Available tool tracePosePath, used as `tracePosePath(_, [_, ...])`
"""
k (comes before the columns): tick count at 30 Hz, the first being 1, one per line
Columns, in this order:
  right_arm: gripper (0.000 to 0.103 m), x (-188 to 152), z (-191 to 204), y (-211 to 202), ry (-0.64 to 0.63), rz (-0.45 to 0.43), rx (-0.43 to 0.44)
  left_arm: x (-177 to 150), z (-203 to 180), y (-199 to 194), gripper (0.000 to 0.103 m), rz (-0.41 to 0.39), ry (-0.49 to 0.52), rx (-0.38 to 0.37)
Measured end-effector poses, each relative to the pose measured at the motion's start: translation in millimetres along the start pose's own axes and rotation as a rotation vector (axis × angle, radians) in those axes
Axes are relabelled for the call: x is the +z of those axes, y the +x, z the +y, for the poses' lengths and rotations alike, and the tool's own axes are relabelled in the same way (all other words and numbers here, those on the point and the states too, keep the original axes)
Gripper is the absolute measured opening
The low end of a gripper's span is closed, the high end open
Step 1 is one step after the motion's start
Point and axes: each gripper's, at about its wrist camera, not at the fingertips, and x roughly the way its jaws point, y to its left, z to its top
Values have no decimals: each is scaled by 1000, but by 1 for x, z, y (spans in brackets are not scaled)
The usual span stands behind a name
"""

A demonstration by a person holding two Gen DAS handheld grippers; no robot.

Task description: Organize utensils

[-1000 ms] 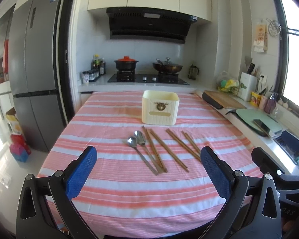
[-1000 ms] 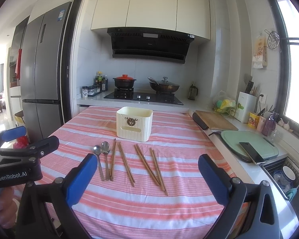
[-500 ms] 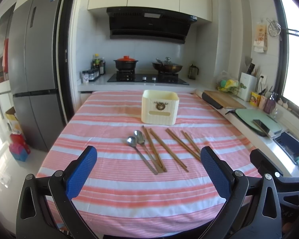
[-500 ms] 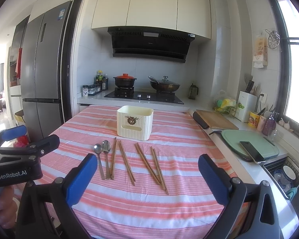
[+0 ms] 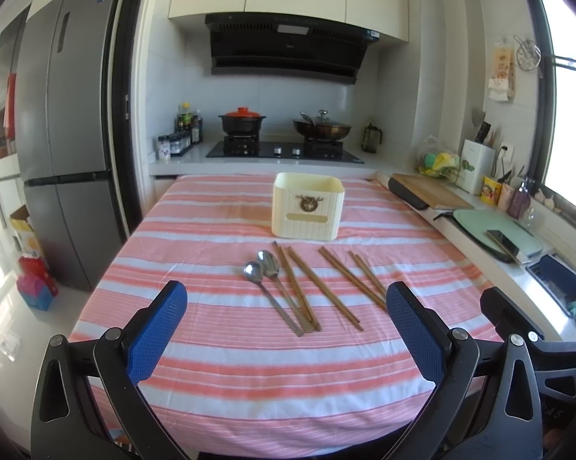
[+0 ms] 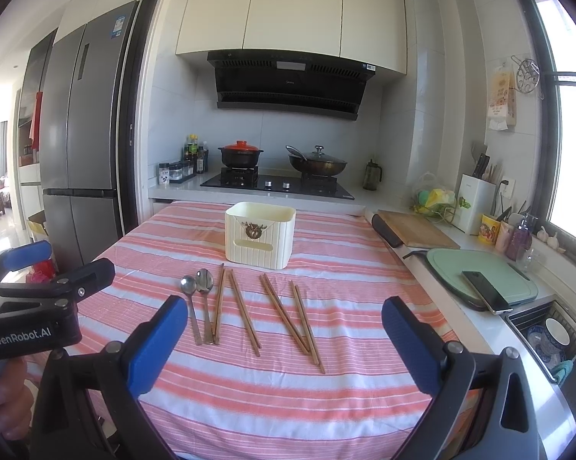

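Progress: nothing is seen to be sorted yet; every utensil lies loose on the striped tablecloth [image 5: 219,364], and the task is judged to be at its very start.
Holder: a cream utensil holder [image 5: 307,206] is set upright toward the far edge of the table, roughly midway across; its inside cannot be seen.
Spoons: two metal spoons [image 5: 265,274] are laid side by side just in front of the holder, bowls toward it, handles toward the near edge.
Chopsticks: wooden chopsticks [image 5: 335,281] are spread beside the spoons, fanned out toward the right edge; the nearest stick touches a spoon handle.
Left gripper [image 5: 286,329]: held above the near edge, blue pads spread wide, nothing between them.
Right gripper [image 6: 284,339]: likewise held wide apart and empty above the near edge.
Remaining: all spoons and chopsticks are judged still to be gathered and placed in the holder.
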Motion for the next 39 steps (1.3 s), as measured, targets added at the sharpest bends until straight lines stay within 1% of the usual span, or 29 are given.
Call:
tracePosePath(25, [103,0,0,1,-3,6,4,-1,1,1,103,5,-4,0])
tracePosePath(39, [103,5,3,6,-13,8,3,0,0,2,103,3,-3,0])
